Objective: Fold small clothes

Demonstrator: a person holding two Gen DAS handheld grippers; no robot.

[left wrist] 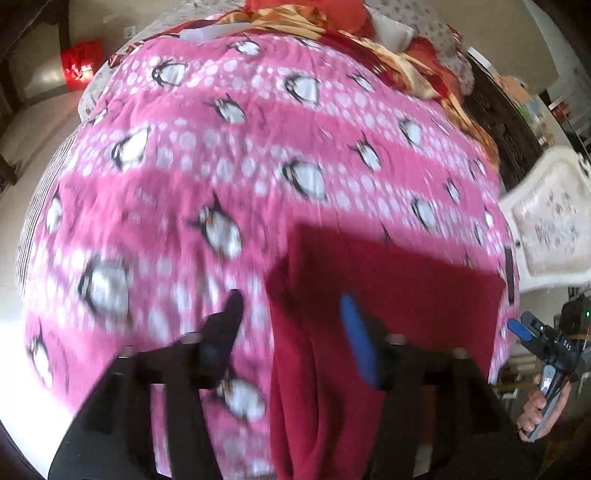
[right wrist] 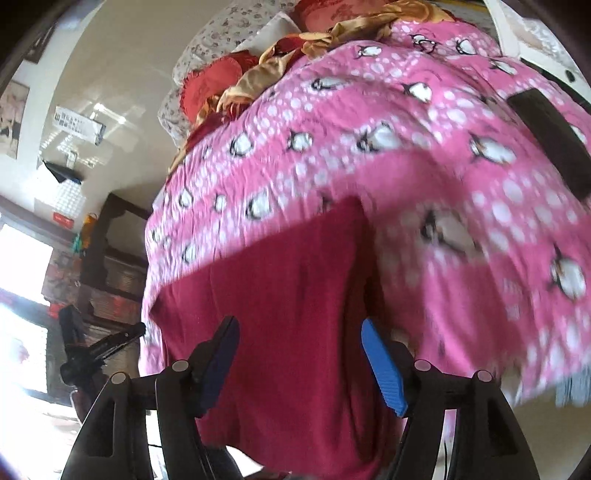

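A dark red garment (left wrist: 388,295) lies flat on a pink penguin-print blanket (left wrist: 221,155) at the near edge of a bed, its lower part hanging over the edge. My left gripper (left wrist: 291,306) is open and empty, its jaws wide apart above the garment's left edge. My right gripper (right wrist: 299,336) is open and empty above the same garment (right wrist: 280,277) in the right wrist view, near its lower middle. The right gripper also shows in the left wrist view (left wrist: 524,328) at the far right, held by a hand. Both views are blurred by motion.
Red and gold bedding (left wrist: 332,22) and pillows are piled at the far end of the bed. A white headboard (left wrist: 546,221) stands to the right. A dark flat object (right wrist: 550,136) lies on the blanket (right wrist: 406,122). Dark wooden furniture (right wrist: 110,258) stands beside the bed.
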